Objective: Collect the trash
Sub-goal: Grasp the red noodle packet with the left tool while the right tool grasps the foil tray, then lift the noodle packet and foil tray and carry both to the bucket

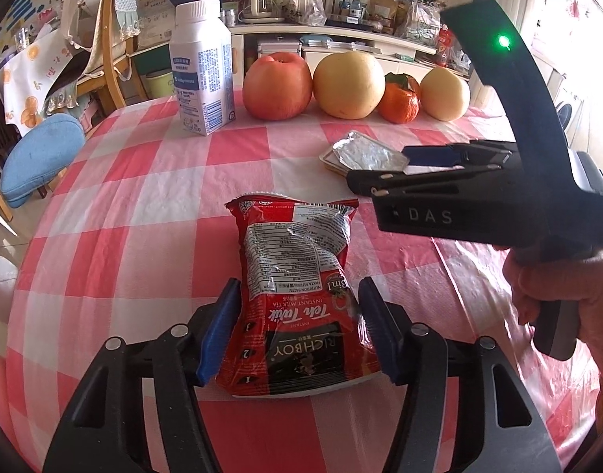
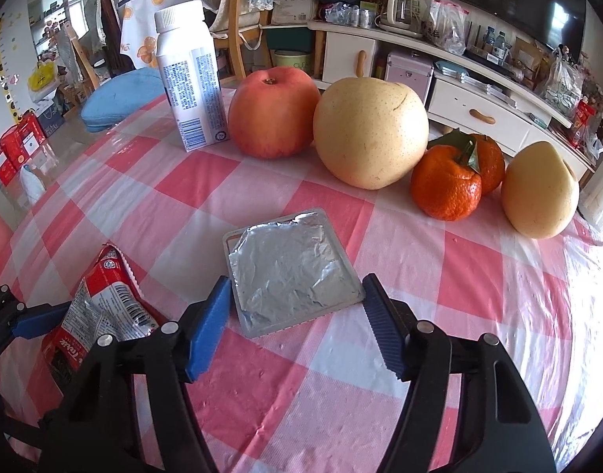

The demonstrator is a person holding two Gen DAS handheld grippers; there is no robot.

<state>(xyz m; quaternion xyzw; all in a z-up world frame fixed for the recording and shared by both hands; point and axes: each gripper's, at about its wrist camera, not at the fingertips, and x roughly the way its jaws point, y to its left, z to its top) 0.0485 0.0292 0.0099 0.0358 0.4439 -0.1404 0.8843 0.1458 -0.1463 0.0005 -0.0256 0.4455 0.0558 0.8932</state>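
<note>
Both claws [image 1: 297, 331] [image 2: 295, 315] open, straddling wrappers' edges

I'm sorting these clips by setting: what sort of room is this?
Most likely a home living or dining room. A table under a pink checked tablecloth holds fruit such as an apple; behind stand a white TV cabinet with a dark screen and a wooden chair.

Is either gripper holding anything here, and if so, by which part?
Nothing is held yet. The left gripper is open around the lower half of the red milk tea packet; the right gripper is open around the foil-sealed tray. Both items lie on the table.
</note>
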